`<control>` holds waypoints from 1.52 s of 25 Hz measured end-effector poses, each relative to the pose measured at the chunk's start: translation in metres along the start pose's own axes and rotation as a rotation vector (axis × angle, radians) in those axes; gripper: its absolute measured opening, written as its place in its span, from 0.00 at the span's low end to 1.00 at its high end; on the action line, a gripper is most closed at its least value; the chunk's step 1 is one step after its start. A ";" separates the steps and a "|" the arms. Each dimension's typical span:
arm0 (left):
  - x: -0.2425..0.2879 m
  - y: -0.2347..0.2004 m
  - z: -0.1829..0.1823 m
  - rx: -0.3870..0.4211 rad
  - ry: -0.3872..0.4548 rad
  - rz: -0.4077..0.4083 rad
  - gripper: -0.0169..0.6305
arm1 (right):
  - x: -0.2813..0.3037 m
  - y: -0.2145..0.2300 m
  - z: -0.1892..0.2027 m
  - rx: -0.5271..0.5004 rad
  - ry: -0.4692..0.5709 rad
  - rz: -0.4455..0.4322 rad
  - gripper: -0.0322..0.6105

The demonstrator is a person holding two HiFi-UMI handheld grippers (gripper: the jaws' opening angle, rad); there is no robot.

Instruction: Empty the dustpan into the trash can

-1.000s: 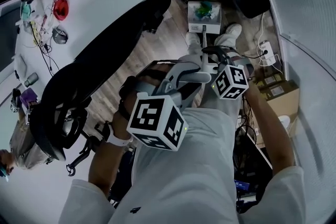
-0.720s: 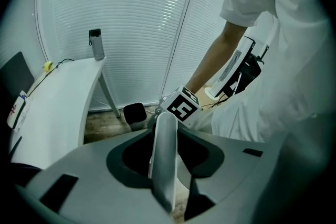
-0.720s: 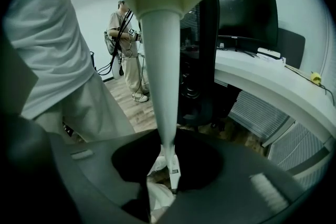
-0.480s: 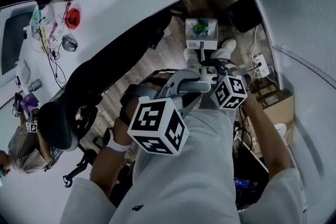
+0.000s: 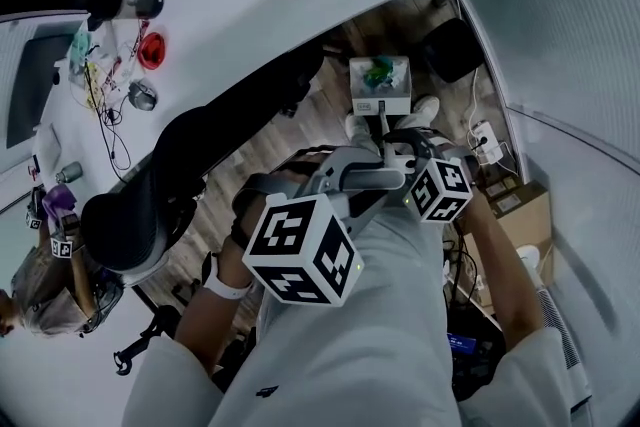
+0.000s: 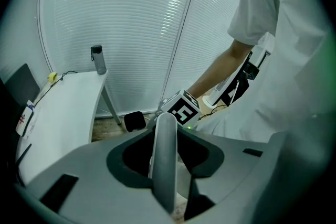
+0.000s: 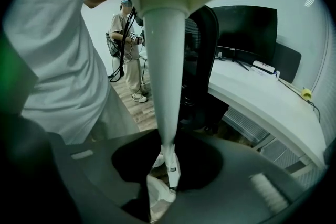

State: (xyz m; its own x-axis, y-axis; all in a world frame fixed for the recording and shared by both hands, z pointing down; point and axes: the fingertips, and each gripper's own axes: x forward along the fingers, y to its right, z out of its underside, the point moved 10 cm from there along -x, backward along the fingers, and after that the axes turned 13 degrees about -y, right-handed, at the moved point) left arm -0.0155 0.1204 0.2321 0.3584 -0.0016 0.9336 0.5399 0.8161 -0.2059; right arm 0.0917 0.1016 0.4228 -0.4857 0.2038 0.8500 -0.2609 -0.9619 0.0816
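1. The left gripper (image 6: 166, 170) was clamped on the dustpan's handle (image 6: 164, 131).
2. The right gripper (image 7: 169, 168) gripped the same handle, nearer the pan.
3. The dustpan (image 5: 380, 87), holding green scraps (image 5: 379, 72), was beyond both grippers, by the person's shoes (image 5: 424, 108).

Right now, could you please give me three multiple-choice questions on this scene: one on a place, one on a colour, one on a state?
1. Where is the dustpan? A on the desk; B near the shoes; C on the chair.
2. What colour is the litter in it? A red; B green; C orange.
3. The right gripper is: A open, empty; B shut on the handle; C shut on a bottle.
Answers: B, the head view shows it by the shoes; B, green scraps lie inside; B, its jaws clamp the handle.
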 end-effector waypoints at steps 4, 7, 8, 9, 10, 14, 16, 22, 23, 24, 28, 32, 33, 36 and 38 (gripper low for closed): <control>-0.018 0.007 -0.004 -0.017 0.015 0.003 0.24 | -0.018 -0.002 -0.008 -0.018 0.001 0.014 0.20; -0.031 0.011 -0.006 -0.032 0.034 -0.003 0.24 | -0.031 -0.002 -0.015 -0.025 -0.013 0.039 0.20; -0.035 0.011 -0.006 -0.034 0.040 -0.001 0.24 | -0.035 -0.002 -0.018 -0.027 -0.020 0.048 0.20; -0.039 0.013 -0.007 -0.035 0.047 0.001 0.24 | -0.039 -0.003 -0.020 -0.027 -0.023 0.055 0.20; -0.043 0.015 -0.007 -0.036 0.053 0.002 0.24 | -0.043 -0.005 -0.022 -0.023 -0.022 0.060 0.20; -0.058 0.024 -0.014 -0.025 0.069 -0.007 0.24 | -0.061 -0.010 -0.027 -0.009 -0.014 0.086 0.20; -0.066 0.026 -0.018 -0.022 0.072 -0.010 0.24 | -0.070 -0.011 -0.030 -0.007 -0.009 0.097 0.20; -0.085 0.035 -0.031 0.001 0.108 -0.036 0.24 | -0.095 -0.012 -0.034 -0.005 -0.002 0.143 0.20; -0.087 0.035 -0.034 0.001 0.114 -0.039 0.24 | -0.098 -0.011 -0.034 -0.008 -0.003 0.151 0.20; -0.089 0.035 -0.037 0.001 0.118 -0.043 0.24 | -0.102 -0.009 -0.033 -0.010 -0.003 0.158 0.20; -0.091 0.037 -0.052 0.010 0.121 -0.053 0.24 | -0.115 -0.003 -0.026 -0.015 -0.011 0.183 0.20; -0.094 0.033 -0.064 0.015 0.135 -0.047 0.24 | -0.129 0.006 -0.022 -0.018 -0.030 0.198 0.20; -0.095 0.031 -0.067 0.016 0.140 -0.047 0.24 | -0.132 0.009 -0.020 -0.017 -0.035 0.201 0.20; -0.093 0.028 -0.074 0.020 0.155 -0.045 0.24 | -0.138 0.015 -0.014 -0.017 -0.051 0.212 0.20; -0.090 0.028 -0.077 0.028 0.163 -0.039 0.24 | -0.142 0.015 -0.009 -0.013 -0.067 0.222 0.20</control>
State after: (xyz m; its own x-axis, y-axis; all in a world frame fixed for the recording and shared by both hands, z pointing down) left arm 0.0261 0.0984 0.1194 0.4577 -0.1261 0.8801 0.5351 0.8296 -0.1595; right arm 0.1493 0.0597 0.2990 -0.4764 -0.0254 0.8789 -0.1650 -0.9792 -0.1178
